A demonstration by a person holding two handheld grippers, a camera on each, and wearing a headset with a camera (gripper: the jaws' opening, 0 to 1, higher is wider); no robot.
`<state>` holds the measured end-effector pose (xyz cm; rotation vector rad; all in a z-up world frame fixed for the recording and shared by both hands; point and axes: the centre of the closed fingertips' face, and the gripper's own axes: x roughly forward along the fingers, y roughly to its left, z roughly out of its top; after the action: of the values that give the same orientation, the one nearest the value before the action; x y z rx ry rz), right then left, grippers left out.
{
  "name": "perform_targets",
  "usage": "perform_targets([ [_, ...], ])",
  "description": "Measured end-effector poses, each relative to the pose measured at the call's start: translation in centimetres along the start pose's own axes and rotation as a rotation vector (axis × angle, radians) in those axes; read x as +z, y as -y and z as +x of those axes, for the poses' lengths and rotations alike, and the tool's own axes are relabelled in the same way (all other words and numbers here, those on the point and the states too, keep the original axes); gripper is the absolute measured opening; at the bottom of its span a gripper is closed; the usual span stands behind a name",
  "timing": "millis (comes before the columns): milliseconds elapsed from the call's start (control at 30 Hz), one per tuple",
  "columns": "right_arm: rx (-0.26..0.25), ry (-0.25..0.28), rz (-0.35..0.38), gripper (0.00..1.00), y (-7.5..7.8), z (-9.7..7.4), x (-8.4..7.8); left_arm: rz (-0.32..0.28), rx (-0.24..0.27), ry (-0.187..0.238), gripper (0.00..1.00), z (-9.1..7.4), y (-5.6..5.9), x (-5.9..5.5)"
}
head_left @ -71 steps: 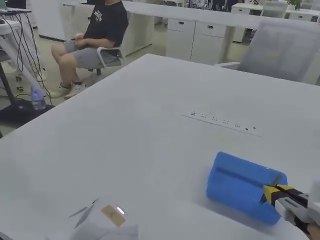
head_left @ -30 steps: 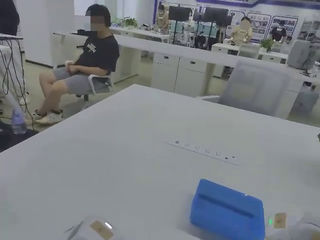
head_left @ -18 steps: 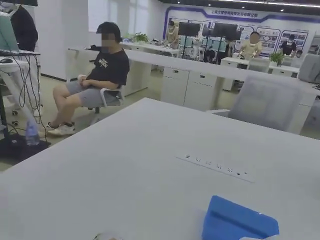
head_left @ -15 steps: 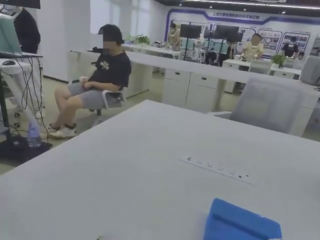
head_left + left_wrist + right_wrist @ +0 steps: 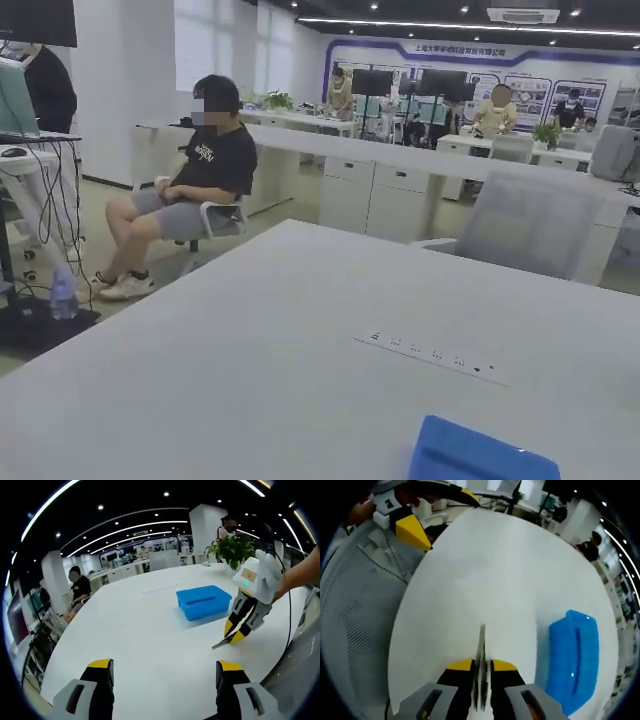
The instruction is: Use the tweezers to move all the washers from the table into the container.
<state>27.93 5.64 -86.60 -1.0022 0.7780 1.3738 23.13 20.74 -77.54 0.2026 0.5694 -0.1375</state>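
- Left gripper [image 5: 162, 682]: one unit, seen in the left gripper view. Its two yellow-tipped jaws stand wide apart with nothing between them, above the white table [image 5: 150, 640].
- Right gripper [image 5: 481, 669]: one unit. Its jaws are nearly closed and clamp one pair of tweezers [image 5: 482, 639].
- In the left gripper view the right gripper [image 5: 235, 632] points down at the table, with the tweezers [image 5: 222, 642] projecting from the jaws. Whether the tips touch the surface cannot be told.
- Container [image 5: 204, 601]: one blue rectangular box, resting on the table just beside the right gripper. In the right gripper view the container [image 5: 572, 660] lies to the right of the tweezers, apart from them.
- In the head view one corner of the container [image 5: 480, 458] sits at the lower edge of the frame, nearer than one power strip [image 5: 435, 355] set into the table [image 5: 250, 380].
- One person [image 5: 195, 175] sits on a chair beyond the far table edge.
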Motion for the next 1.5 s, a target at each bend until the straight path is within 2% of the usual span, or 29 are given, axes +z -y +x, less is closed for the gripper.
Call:
perform_targets([
  [33, -0.005, 0.019, 0.027, 0.10, 0.1, -0.3, 0.2, -0.001, 0.000, 0.002, 0.86, 0.0, 0.0, 0.0],
  [100, -0.072, 0.079, 0.128, 0.15, 0.9, -1.7, 0.6, -0.005, -0.002, 0.010, 0.86, -0.1, 0.0, 0.2],
  [133, -0.110, 0.126, 0.218, 0.19, 1.3, -2.7, 0.8, -0.007, -0.004, 0.017, 0.86, -0.1, 0.0, 0.3],
  [200, -0.147, 0.225, 0.311, 0.24, 1.4, -4.6, 1.3, -0.011, -0.005, 0.027, 0.86, -0.2, 0.1, 0.5],
  [233, -0.184, 0.277, 0.387, 0.26, 1.5, -6.1, 1.2, -0.012, -0.005, 0.029, 0.86, -0.2, 0.1, 0.5],
  [267, -0.204, 0.321, 0.442, 0.30, 1.5, -7.0, 1.2, -0.014, -0.007, 0.030, 0.86, -0.2, 0.1, 0.6],
  [300, -0.217, 0.386, 0.540, 0.34, 1.3, -8.4, 1.4, -0.019, -0.010, 0.043, 0.86, -0.3, 0.1, 0.8],
  [333, -0.224, 0.424, 0.596, 0.37, 1.2, -9.3, 1.4, -0.021, -0.010, 0.054, 0.87, -0.4, 0.1, 1.0],
  [367, -0.244, 0.458, 0.636, 0.42, 1.1, -10.2, 1.3, -0.023, -0.010, 0.062, 0.87, -0.4, 0.1, 1.1],
  [400, -0.290, 0.504, 0.672, 0.45, 1.2, -11.5, 1.1, -0.027, -0.009, 0.069, 0.87, -0.5, 0.1, 1.3],
  [467, -0.339, 0.531, 0.723, 0.54, 0.9, -12.9, 0.3, -0.031, -0.008, 0.068, 0.87, -0.4, 0.0, 1.2],
  [567, -0.419, 0.561, 0.814, 0.67, 0.4, -14.7, -1.5, -0.036, -0.012, 0.072, 0.88, -0.5, 0.1, 1.3],
  [600, -0.464, 0.576, 0.850, 0.71, 0.2, -15.5, -2.5, -0.038, -0.013, 0.074, 0.89, -0.5, 0.1, 1.4],
  [667, -0.515, 0.598, 0.908, 0.79, -0.3, -16.6, -4.0, -0.038, -0.022, 0.069, 0.92, -0.4, 0.2, 1.4],
  [800, -0.563, 0.569, 0.946, 0.84, -1.1, -17.5, -6.6, -0.033, -0.040, 0.054, 0.96, -0.6, 0.7, 1.7],
  [833, -0.574, 0.572, 0.948, 0.84, -1.1, -17.7, -6.8, -0.033, -0.045, 0.054, 0.96, -0.8, 0.8, 1.8],
  [1000, -0.584, 0.582, 0.989, 0.87, -1.3, -18.0, -7.8, -0.066, -0.058, 0.075, 0.98, -1.8, 0.8, 3.3],
  [1167, -0.594, 0.578, 0.988, 0.87, -1.4, -17.9, -7.7, -0.039, -0.066, 0.092, 0.99, -2.8, 0.9, 4.8],
  [1233, -0.591, 0.560, 0.981, 0.87, -1.7, -17.5, -7.9, -0.042, -0.075, 0.099, 0.99, -3.1, 1.1, 5.2],
  [1367, -0.583, 0.558, 0.979, 0.87, -1.9, -17.3, -7.7, -0.059, -0.086, 0.106, 0.99, -3.2, 1.3, 5.5],
  [1500, -0.583, 0.542, 0.973, 0.89, -2.1, -17.1, -7.8, -0.052, -0.091, 0.092, 0.99, -3.1, 1.5, 5.1],
])
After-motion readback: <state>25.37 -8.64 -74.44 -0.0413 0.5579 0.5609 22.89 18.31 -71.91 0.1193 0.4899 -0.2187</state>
